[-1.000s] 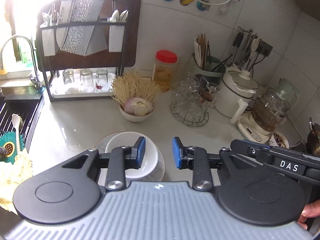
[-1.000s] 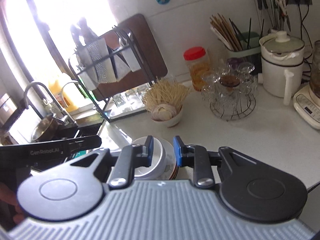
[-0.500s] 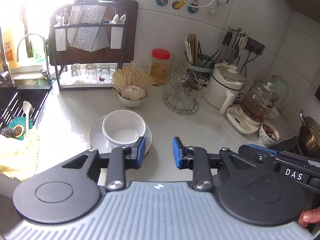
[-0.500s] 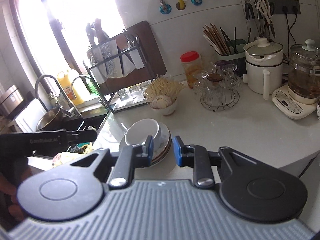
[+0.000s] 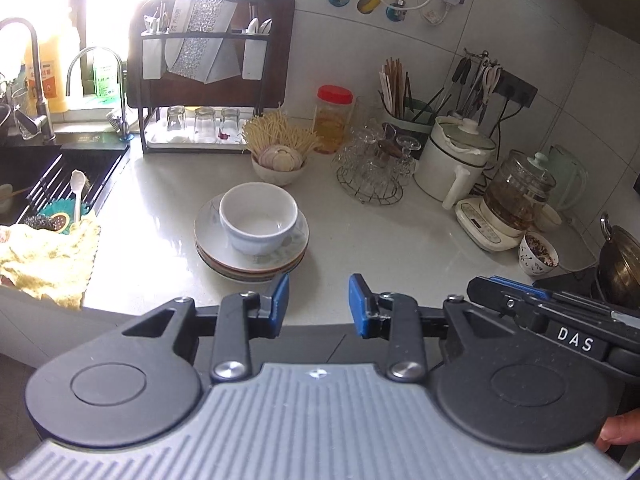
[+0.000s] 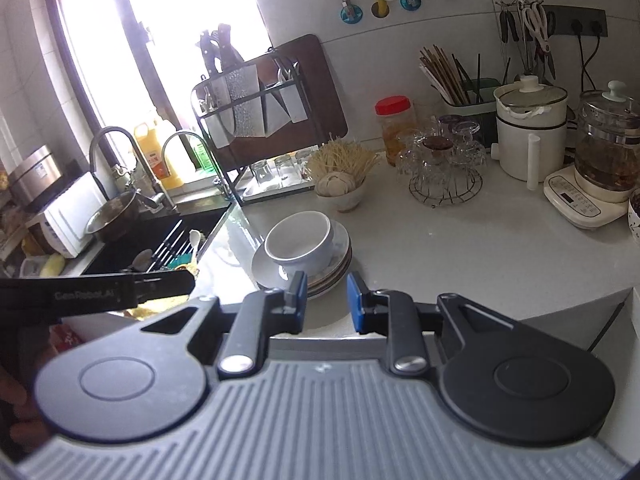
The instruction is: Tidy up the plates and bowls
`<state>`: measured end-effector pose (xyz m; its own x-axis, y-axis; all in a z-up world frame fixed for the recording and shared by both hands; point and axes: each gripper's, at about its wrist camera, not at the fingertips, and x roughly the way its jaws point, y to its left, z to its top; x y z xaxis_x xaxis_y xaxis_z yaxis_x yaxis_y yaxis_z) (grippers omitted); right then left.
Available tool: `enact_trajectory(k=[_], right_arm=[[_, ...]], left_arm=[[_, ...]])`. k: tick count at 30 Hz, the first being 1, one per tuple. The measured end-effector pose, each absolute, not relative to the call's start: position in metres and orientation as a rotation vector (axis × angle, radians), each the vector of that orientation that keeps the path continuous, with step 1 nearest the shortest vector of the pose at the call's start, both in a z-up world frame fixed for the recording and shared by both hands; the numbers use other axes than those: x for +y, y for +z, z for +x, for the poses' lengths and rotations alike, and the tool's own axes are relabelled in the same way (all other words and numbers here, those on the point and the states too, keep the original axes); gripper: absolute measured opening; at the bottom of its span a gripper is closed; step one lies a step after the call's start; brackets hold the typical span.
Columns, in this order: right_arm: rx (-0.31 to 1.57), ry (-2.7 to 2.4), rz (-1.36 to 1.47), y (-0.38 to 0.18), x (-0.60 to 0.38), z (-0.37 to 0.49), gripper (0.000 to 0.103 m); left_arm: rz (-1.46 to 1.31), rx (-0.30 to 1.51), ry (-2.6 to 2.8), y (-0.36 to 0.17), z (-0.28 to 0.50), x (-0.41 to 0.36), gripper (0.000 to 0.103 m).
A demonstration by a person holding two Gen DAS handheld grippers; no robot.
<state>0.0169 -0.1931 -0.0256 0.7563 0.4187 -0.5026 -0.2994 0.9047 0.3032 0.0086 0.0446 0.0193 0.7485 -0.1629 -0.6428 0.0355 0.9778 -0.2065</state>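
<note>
Left wrist view: the left claw (image 5: 316, 304) is opening, its blue pads narrowly apart with nothing between them.
Stack in this view: a white round ceramic bowl (image 5: 259, 222) stands upright on a stack of shallow white plates with coloured rims (image 5: 252, 258), on the pale stone tabletop (image 5: 380, 240), beyond the claw and a little to its left, not touched.
Other claw: the black body of the right claw shows at the right edge, marked DAS.
Surroundings: a small bowl of garlic and dry noodles (image 5: 279, 160) is behind the stack; the black sink (image 5: 52, 176) is to the left.
Right wrist view: the right claw (image 6: 327, 300) is narrow and empty, its pads a small gap apart.
Stack in this view: the same white bowl (image 6: 299, 240) sits on the plates (image 6: 320, 268), just beyond the left pad, apart from it.
Step in hand: I judge the stacking looks done, as both claws are free and near the tabletop edge.
Next move: if the stack must go elsewhere, a claw needs to open wider and take the plate rims from the side, keeping the bowl level.
</note>
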Motion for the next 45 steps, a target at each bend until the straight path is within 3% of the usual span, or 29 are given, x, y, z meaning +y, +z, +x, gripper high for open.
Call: enact_trajectory(k=[36, 42, 43, 44, 45], right_arm=[[0.585, 0.366, 0.197, -0.032, -0.206, -0.021, 0.026], [0.577, 0.356, 0.171, -0.032, -0.205, -0.021, 0.026], [0.575, 0.351, 0.166, -0.032, -0.205, -0.02, 0.032], [0.574, 0.346, 0.166, -0.032, -0.206, -0.019, 0.046], [0.57, 0.343, 0.166, -0.032, -0.206, -0.018, 0.051]], left_arm=[[-0.172, 0.684, 0.001, 0.019, -0.052, 0.036, 0.04], [-0.168, 0.681, 0.01, 0.019, -0.058, 0.037, 0.056], [-0.161, 0.683, 0.007, 0.02, -0.058, 0.037, 0.063], [-0.154, 0.68, 0.01, 0.021, -0.058, 0.037, 0.069], [-0.148, 0.675, 0.019, 0.021, -0.058, 0.037, 0.072]])
